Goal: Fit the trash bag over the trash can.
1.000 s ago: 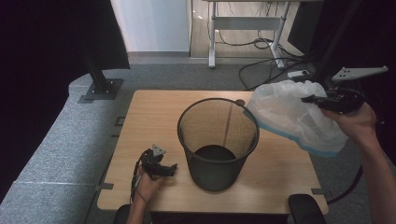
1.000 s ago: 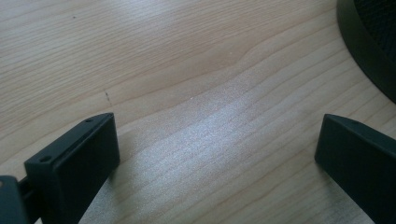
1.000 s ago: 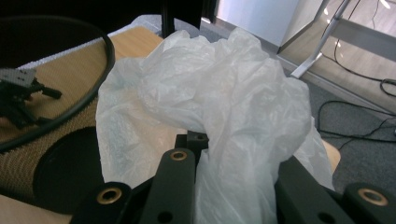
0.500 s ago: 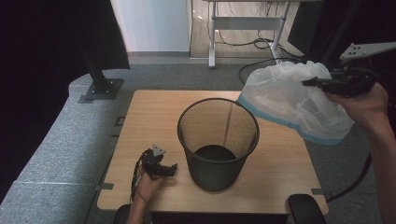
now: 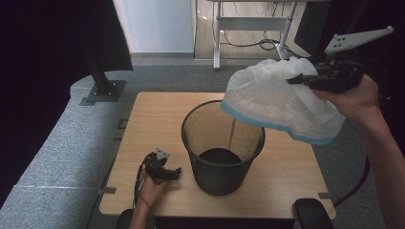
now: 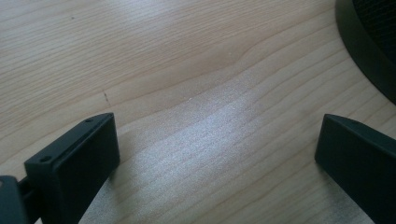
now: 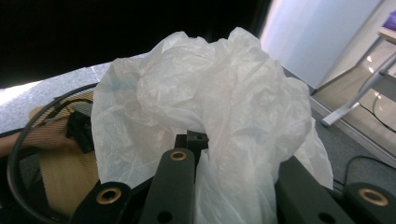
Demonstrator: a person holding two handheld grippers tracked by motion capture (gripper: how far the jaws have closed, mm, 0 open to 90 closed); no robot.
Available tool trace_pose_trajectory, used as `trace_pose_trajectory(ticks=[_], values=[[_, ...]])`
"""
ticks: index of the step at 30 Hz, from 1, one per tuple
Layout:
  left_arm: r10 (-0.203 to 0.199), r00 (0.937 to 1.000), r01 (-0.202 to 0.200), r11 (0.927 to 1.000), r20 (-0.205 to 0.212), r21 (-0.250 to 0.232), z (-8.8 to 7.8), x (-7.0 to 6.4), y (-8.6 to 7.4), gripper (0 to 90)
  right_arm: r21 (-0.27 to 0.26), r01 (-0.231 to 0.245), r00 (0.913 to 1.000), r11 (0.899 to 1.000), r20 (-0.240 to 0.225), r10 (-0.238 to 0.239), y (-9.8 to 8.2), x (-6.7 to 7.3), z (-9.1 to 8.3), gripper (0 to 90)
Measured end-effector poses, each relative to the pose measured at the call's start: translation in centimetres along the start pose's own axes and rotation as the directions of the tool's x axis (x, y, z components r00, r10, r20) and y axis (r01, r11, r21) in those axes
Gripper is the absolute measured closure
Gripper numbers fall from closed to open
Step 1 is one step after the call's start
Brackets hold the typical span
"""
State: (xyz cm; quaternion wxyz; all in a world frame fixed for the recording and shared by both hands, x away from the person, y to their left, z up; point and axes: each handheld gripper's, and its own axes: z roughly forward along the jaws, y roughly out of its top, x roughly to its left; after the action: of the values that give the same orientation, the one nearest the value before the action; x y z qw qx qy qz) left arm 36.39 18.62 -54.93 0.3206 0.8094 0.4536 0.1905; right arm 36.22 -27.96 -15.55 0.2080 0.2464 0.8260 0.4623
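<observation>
Bin liner held up over a mesh bin on a pale wooden worktop.

The worktop (image 5: 157, 124) stands on grey carpet, a white wall panel and a metal desk frame behind it. The right gripper (image 5: 305, 81) has its fingers clamped on the white plastic bag (image 5: 277, 102), which hangs above and right of the black mesh bin (image 5: 222, 148), its blue hem over the rim. The left gripper (image 5: 173, 172) rests near the front edge, just left of the bin, fingers spread wide and empty. Bare wood lies left of the bin.

Lab or studio, black curtains (image 5: 57, 43), cabled desk frame (image 5: 248, 28), grey carpet (image 5: 47, 157)
</observation>
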Motion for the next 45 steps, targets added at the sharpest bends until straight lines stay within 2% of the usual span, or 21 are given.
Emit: trace_pose_trajectory(ticks=[7,17,29,32,38,45], values=[[0.001,1.0000,-0.001,1.0000,0.001,0.000,0.0,0.0,0.0,0.0,0.000,0.023,0.9977,1.000,-0.064,-0.023,1.2,1.6,1.7,79.3],[0.003,1.0000,-0.003,1.0000,0.003,0.001,0.0,0.0,0.0,0.0,0.002,0.052,0.9869,0.999,-0.153,-0.051,2.7,3.8,4.3,79.3],[0.006,1.0000,-0.006,1.0000,0.003,0.003,0.0,0.0,0.0,0.0,-0.009,0.103,0.9605,0.995,-0.259,-0.102,4.6,7.3,5.6,78.5],[0.007,1.0000,-0.007,1.0000,0.005,0.004,0.0,0.0,0.0,0.0,-0.004,0.118,0.9539,0.993,-0.278,-0.114,4.8,8.1,6.4,78.2],[0.008,1.0000,-0.008,1.0000,0.006,0.004,0.0,0.0,0.0,0.0,0.042,0.117,0.9422,0.992,-0.320,-0.098,4.3,8.7,9.3,77.4],[0.008,1.0000,-0.008,1.0000,0.004,0.002,0.0,0.0,0.0,0.0,0.105,0.125,0.9402,0.987,-0.330,-0.084,3.2,9.0,12.4,76.3]])
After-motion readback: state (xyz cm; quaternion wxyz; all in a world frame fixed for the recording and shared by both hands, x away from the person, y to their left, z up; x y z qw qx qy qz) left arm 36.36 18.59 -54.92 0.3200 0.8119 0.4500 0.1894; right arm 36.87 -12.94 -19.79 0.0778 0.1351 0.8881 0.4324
